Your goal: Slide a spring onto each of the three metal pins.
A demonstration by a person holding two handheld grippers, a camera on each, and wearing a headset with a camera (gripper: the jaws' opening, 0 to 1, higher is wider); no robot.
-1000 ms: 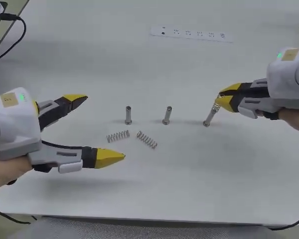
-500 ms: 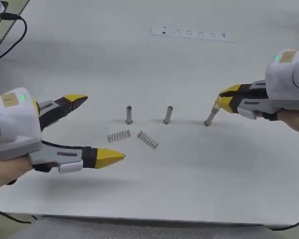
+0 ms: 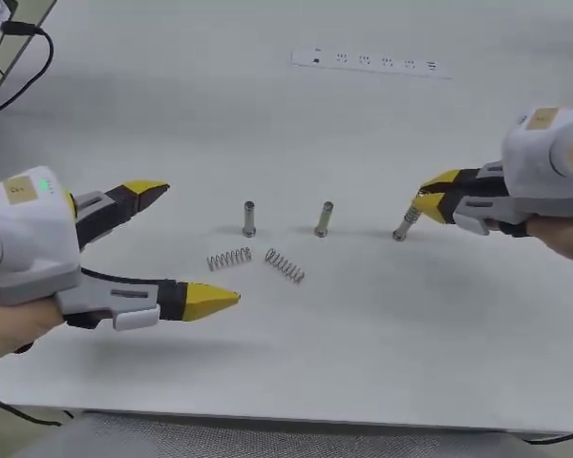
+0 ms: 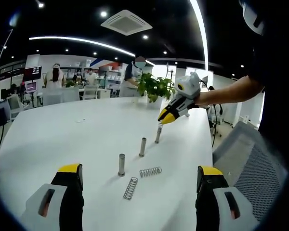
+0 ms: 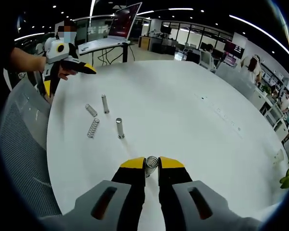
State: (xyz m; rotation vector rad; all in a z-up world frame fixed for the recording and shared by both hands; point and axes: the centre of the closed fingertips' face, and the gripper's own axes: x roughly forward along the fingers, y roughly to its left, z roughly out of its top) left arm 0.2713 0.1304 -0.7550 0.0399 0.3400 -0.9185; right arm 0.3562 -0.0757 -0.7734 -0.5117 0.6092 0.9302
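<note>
Head view: left gripper (image 3: 199, 244) gaping, empty; two loose springs (image 3: 229, 259) flat on the worktop (image 3: 363, 334) before two upright pins (image 3: 248, 218). Left gripper view: third pin (image 4: 157, 138) tilted beneath right gripper (image 4: 163, 119). Right gripper view: jaws nearly closed, seemingly pinching a spring (image 5: 152, 165).

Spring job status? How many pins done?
Done: none fully seated. In hand: right gripper shut on a spring at the top of the tilted pin. To do: two bare pins upright, two loose springs lying on the table beside them; left gripper open, holding nothing.
</note>
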